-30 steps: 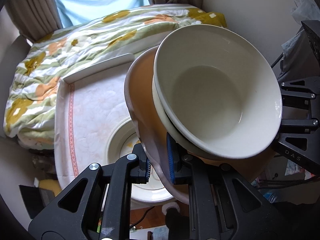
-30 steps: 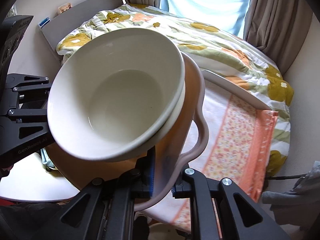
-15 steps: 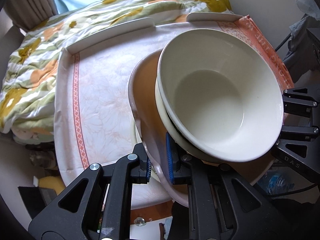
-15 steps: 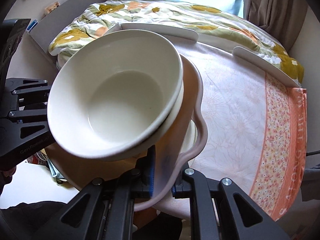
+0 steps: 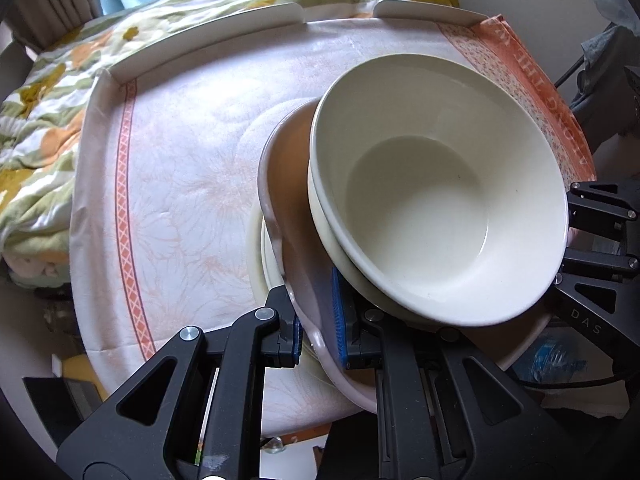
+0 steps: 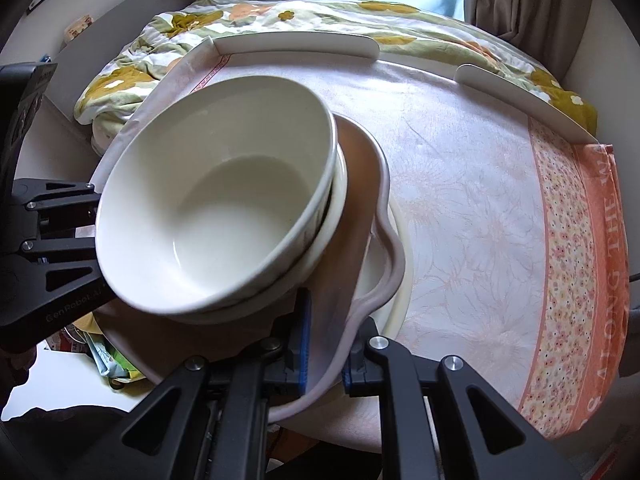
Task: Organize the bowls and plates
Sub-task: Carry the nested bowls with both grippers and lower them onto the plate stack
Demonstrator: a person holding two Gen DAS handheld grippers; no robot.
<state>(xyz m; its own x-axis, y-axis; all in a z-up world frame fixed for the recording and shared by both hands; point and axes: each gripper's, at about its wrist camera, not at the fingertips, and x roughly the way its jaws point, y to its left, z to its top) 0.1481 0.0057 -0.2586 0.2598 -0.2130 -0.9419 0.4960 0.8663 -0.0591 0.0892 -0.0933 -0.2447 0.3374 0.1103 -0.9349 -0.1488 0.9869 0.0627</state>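
In the left wrist view, the left tongs (image 5: 316,330) are seen clamped on one rim of the wavy-edged, pinkish-brown ceramic plate (image 5: 290,184), presumably so that the two nested cream ceramic bowls (image 5: 436,216) riding on it are kept level; a cream dinner plate (image 5: 258,252) lying on the cloth-covered desk (image 5: 180,184) peeks out directly beneath, probably the stacking spot. In the right wrist view, the right tongs (image 6: 324,350) are seen closed on the opposite rim, and the lower bowl's outer wall and the desk's orange lettered border (image 6: 576,248) are shown more fully.
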